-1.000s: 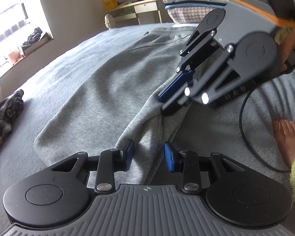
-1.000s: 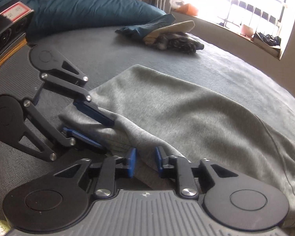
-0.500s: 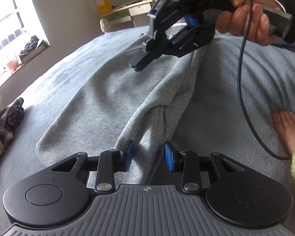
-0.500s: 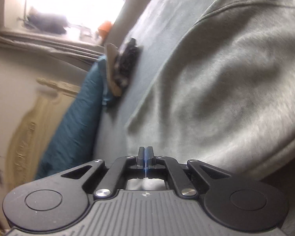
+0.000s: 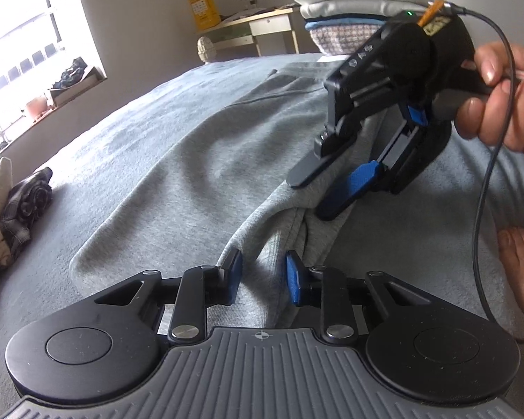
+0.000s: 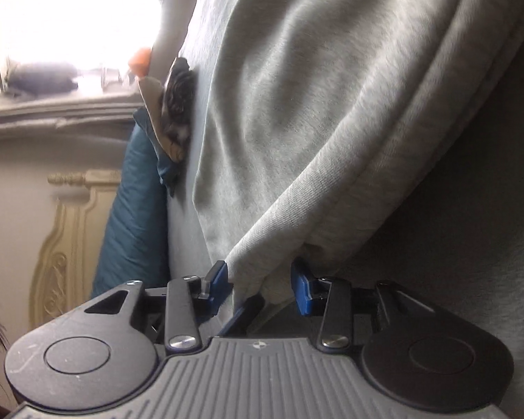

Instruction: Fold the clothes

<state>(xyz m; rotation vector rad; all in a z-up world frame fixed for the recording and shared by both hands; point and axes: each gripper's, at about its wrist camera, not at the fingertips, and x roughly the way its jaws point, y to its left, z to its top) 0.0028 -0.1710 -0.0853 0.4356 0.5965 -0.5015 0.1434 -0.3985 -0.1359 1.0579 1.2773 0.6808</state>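
1. A grey sweatshirt-fabric garment lies spread across a grey bed, with a bunched ridge of its cloth running toward the camera.
2. The left gripper sits low over the near end of that ridge. Its blue-padded fingers have just been closing, and the cloth fold stands between them; whether the pads press on it cannot be told.
3. The right gripper is held in a person's hand, rolled on its side and tilted down onto the ridge farther along.
4. In the right wrist view, the right gripper's fingers have just been opening and stand partly apart. A thick fold of the garment sits in the gap, and the left pad touches it.
5. A black cable hangs from the right gripper.
6. A bare foot rests on the bed at the right edge.
7. A stack of folded clothes sits at the far end of the bed.
8. Crumpled clothes lie at the left, below a bright window.
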